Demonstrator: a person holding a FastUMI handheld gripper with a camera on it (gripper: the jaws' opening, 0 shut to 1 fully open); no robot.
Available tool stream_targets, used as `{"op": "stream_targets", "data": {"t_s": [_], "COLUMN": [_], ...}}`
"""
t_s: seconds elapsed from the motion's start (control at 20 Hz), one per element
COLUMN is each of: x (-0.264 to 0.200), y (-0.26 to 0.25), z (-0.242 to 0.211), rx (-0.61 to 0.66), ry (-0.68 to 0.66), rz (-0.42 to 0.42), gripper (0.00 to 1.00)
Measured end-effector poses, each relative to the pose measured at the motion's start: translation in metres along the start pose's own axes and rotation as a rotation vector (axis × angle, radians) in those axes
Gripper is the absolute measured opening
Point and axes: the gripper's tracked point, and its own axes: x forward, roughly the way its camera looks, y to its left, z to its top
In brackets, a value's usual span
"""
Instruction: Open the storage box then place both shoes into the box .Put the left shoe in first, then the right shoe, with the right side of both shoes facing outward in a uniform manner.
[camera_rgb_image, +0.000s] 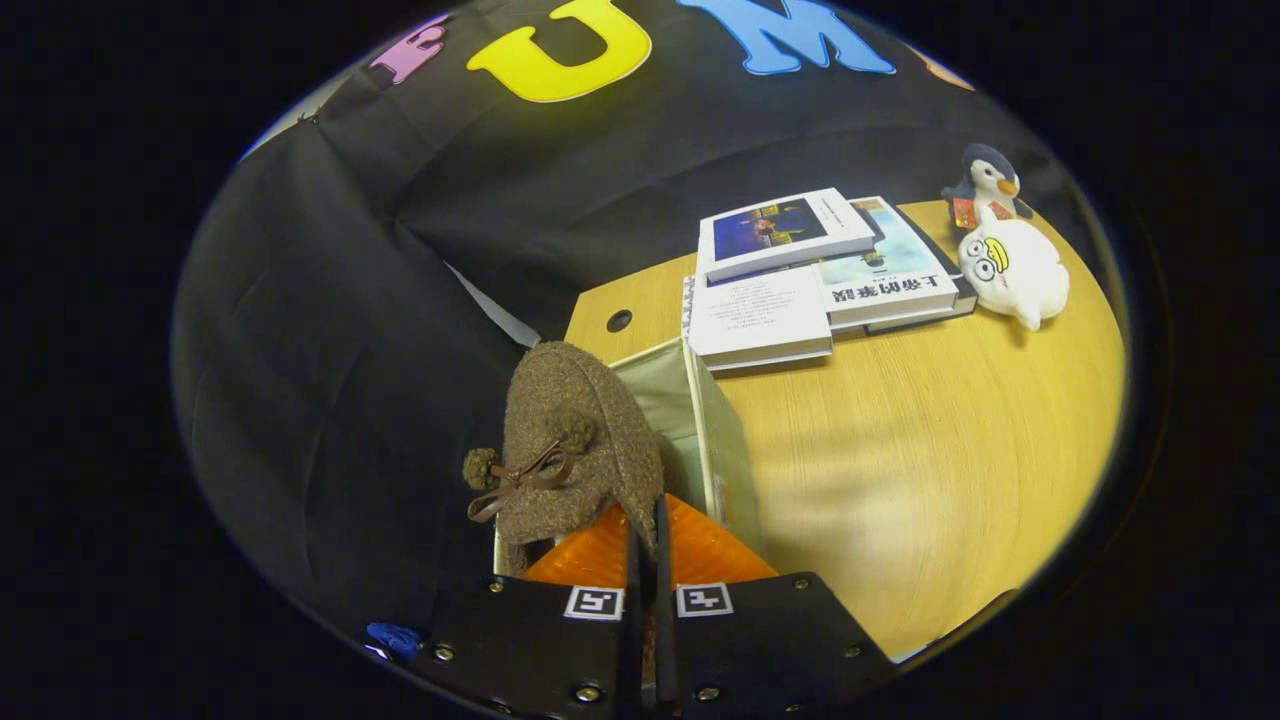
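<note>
1. The hand-held gripper (645, 540) has its fingers nearly together, pinching the edge of a shoe (570, 445).
2. The shoe is brown and fuzzy, with two pompoms and a thin brown bow.
3. It hangs over the open storage box (700, 430), pale green inside.
4. The box stands on the wooden desk (930, 470), near stacked books (810, 275).

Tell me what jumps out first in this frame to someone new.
The brown felt shoe with its bow, pinched by the gripper and held above the open storage box at the table's near corner. Beyond it on the wooden table: a stack of books and two plush toys beside them.
</note>
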Motion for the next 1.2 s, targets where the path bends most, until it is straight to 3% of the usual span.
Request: {"op": "stream_targets", "data": {"t_s": [0.2, 0.3, 0.45, 0.5, 0.55, 0.6, 1.2], "x": [0.013, 0.007, -0.001, -0.010, -0.013, -0.021, -0.145], "y": [-0.015, -0.007, -0.007, -0.010, -0.013, -0.013, -0.069], "z": [-0.014, -0.012, 0.003, 0.006, 0.009, 0.012, 0.089], "rx": [0.037, 0.052, 0.027, 0.005, -0.012, -0.022, -0.241], "ry": [0.001, -0.027, -0.096, -0.116, -0.134, -0.152, -0.470], "rz": [-0.069, -0.039, -0.037, -0.054, -0.062, -0.064, -0.069], "gripper": [0.05, 0.05, 0.57, 0.68, 0.91, 0.96, 0.96]}}
